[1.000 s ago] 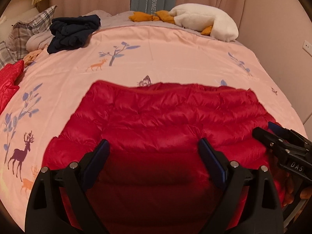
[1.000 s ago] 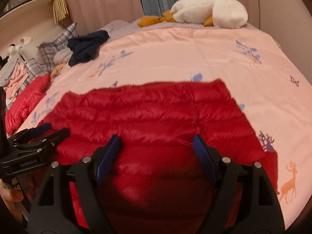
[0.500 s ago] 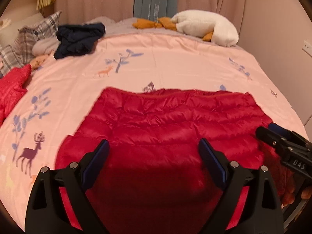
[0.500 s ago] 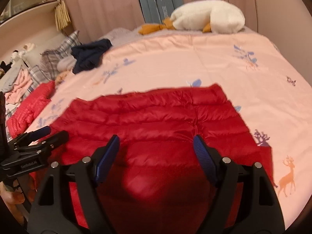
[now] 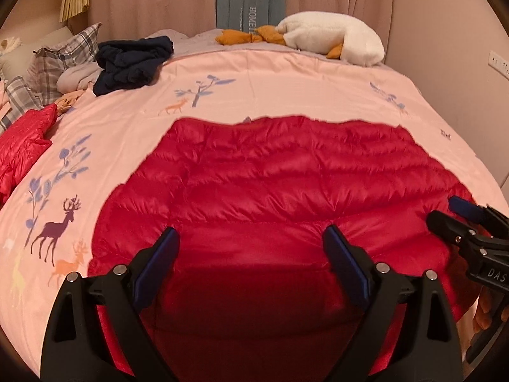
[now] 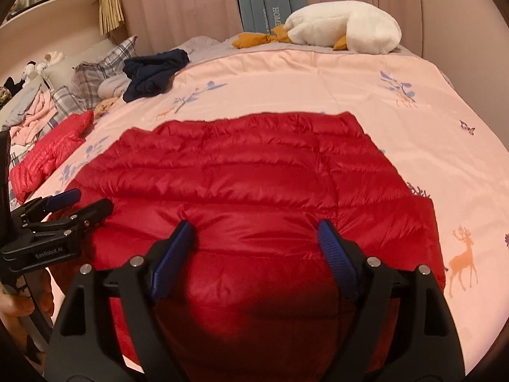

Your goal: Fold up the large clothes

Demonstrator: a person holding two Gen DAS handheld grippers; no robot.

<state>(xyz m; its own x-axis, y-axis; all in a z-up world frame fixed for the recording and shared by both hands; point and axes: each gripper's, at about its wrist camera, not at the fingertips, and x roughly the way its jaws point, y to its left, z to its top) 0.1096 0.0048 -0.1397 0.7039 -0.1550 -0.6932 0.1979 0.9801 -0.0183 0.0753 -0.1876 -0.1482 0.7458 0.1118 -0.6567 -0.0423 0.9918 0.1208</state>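
Observation:
A red quilted down jacket (image 5: 280, 191) lies spread flat on the pink bedspread (image 5: 286, 89); it also shows in the right wrist view (image 6: 254, 184). My left gripper (image 5: 251, 242) is open and empty above the jacket's near part. My right gripper (image 6: 254, 235) is open and empty above the jacket's near part too. The right gripper shows at the right edge of the left wrist view (image 5: 458, 219). The left gripper shows at the left edge of the right wrist view (image 6: 79, 203).
A dark navy garment (image 5: 133, 60) lies at the far left by plaid pillows (image 5: 63, 57). Another red quilted garment (image 5: 22, 146) lies at the left edge. A white plush goose (image 5: 331, 38) lies at the head of the bed by curtains.
Both grippers have pulled back and lifted a little from the jacket, so more bedspread shows beyond it. Both stay open. The jacket lies as before.

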